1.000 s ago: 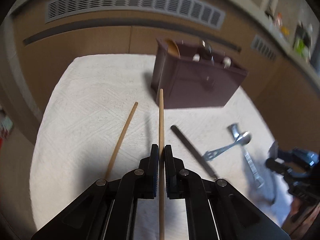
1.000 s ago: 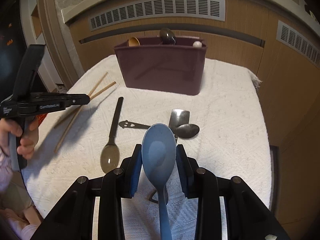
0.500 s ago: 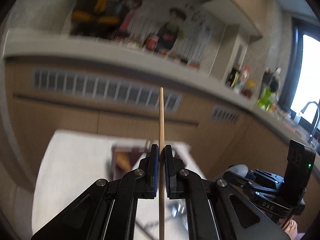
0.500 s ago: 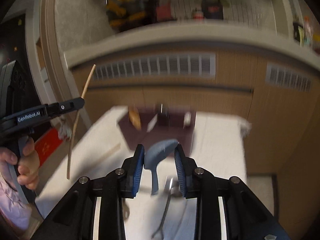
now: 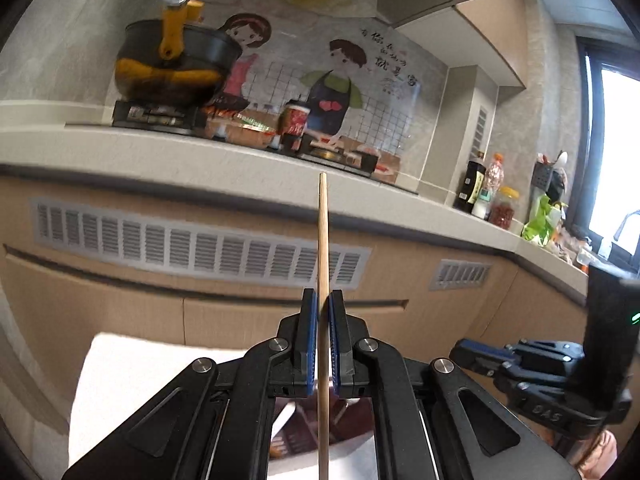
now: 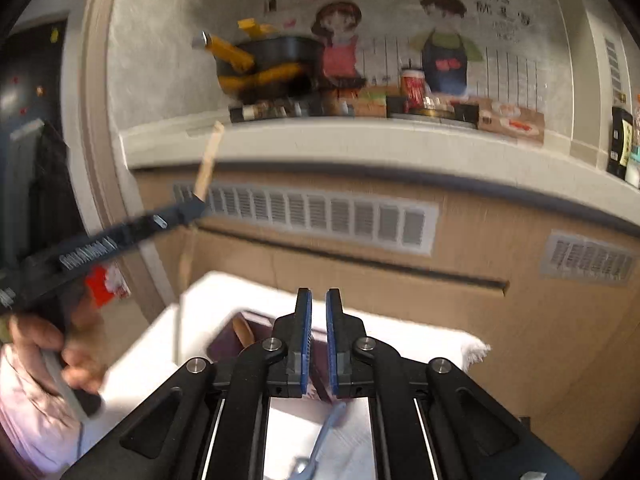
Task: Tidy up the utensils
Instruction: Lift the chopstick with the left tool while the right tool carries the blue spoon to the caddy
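Upright, chopstick pinched in left claw

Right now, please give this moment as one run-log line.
left gripper: shut on thin wooden chopstick | right gripper: grip unclear

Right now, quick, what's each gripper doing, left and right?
Left gripper: closed on the thin wooden chopstick, held upright.
Right gripper: nearly closed with nothing between its fingertips; the light blue spoon shows blurred below, hold unclear.
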The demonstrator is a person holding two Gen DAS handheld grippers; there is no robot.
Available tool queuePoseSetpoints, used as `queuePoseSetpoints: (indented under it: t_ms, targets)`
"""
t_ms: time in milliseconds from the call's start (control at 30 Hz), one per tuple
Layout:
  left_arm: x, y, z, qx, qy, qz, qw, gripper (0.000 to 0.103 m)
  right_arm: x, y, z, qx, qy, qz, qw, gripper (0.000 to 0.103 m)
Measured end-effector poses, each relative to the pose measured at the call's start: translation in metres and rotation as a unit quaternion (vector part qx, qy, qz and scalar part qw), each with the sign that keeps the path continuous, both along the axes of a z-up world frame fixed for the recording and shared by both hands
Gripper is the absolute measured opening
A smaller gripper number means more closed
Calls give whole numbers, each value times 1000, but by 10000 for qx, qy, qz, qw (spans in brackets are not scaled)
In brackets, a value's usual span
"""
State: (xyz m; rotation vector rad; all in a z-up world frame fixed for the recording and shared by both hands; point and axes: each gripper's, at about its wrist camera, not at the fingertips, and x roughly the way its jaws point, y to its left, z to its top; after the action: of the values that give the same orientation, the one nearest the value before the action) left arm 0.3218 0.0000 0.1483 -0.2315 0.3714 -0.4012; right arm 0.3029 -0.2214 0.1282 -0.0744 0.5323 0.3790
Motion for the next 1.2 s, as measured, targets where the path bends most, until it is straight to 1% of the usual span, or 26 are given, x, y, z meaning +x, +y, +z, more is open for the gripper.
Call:
queuePoseSetpoints:
  t_ms: [100, 133, 167, 200, 267, 333, 367, 433, 467, 500, 567, 600, 633, 700, 767, 833, 867, 933, 1033, 1100, 1167, 1200]
  targets:
    - [-6, 5, -17, -6, 166, -15, 9999, 6, -6, -3, -36, -72, 412, 19, 9991, 12]
    - [-9, 7, -22, 0, 223, -6, 9998, 6, -10, -3, -54, -131, 621, 38, 9980, 13]
    - [-12, 9, -27, -5, 252, 0, 9997, 6, -13, -4, -70, -178, 821, -13, 9965, 17]
    - [-15, 10, -32, -18, 287, 10, 9996, 6, -15, -4, -83, -222, 991, -94, 9948, 24]
    - [-22, 12, -40, -28, 338, 9, 9994, 6, -15, -7, -120, -168, 1496, -320, 9881, 30]
    - [-29, 14, -46, -37, 359, 51, 9993, 6, -9, -12, -145, -41, 1881, -639, 9801, 30]
    - [-32, 14, -49, -39, 372, 68, 9993, 6, -4, -16, -159, 127, 2059, -877, 9746, 30]
    - [-37, 16, -52, -52, 392, 90, 9992, 6, 8, -18, -176, 384, 2242, -1182, 9666, 30]
    - [-39, 16, -53, -48, 405, 107, 9991, 6, 13, -16, -181, 400, 2250, -1214, 9659, 30]
    - [-41, 17, -55, -35, 414, 135, 9990, 6, 17, -13, -184, 334, 2221, -1233, 9666, 30]
    - [-46, 19, -58, -6, 451, 196, 9988, 6, 27, 1, -191, -101, 2077, -1257, 9700, 29]
    - [-47, 22, -61, -8, 476, 217, 9986, 6, 31, 6, -196, -322, 2072, -1291, 9692, 19]
    - [-48, 24, -63, -31, 514, 237, 9984, 6, 33, 9, -200, -508, 2114, -1306, 9673, 12]
    - [-51, 28, -67, -58, 574, 287, 9979, 6, 28, 9, -195, -568, 2001, -1257, 9700, 10]
    - [-53, 31, -70, -72, 614, 315, 9976, 6, 15, -2, -180, -340, 1901, -1146, 9745, 9]
    - [-53, 33, -71, -134, 653, 305, 9973, 6, -3, -12, -160, -30, 1771, -1036, 9787, 9]
    - [-53, 34, -70, -186, 656, 297, 9972, 6, -14, -16, -144, 131, 1633, -982, 9816, 9]
    - [-52, 34, -65, -265, 617, 269, 9974, 6, -36, -18, -109, 346, 1172, -810, 9892, 9]
    - [-50, 29, -48, -306, 418, 192, 9985, 6, -55, -13, -58, 440, 382, -643, 9962, 9]
    - [-47, 24, -32, -248, 237, 156, 9993, 6, -54, -9, -28, 541, -22, -499, 9973, 9]
    - [-41, 18, -12, -207, -10, 137, 9997, 6, -44, -4, -4, 553, -380, -448, 9967, 9]
    - [-38, 15, -4, -175, -127, 124, 9997, 6, -38, -2, 4, 551, -482, -413, 9965, 9]
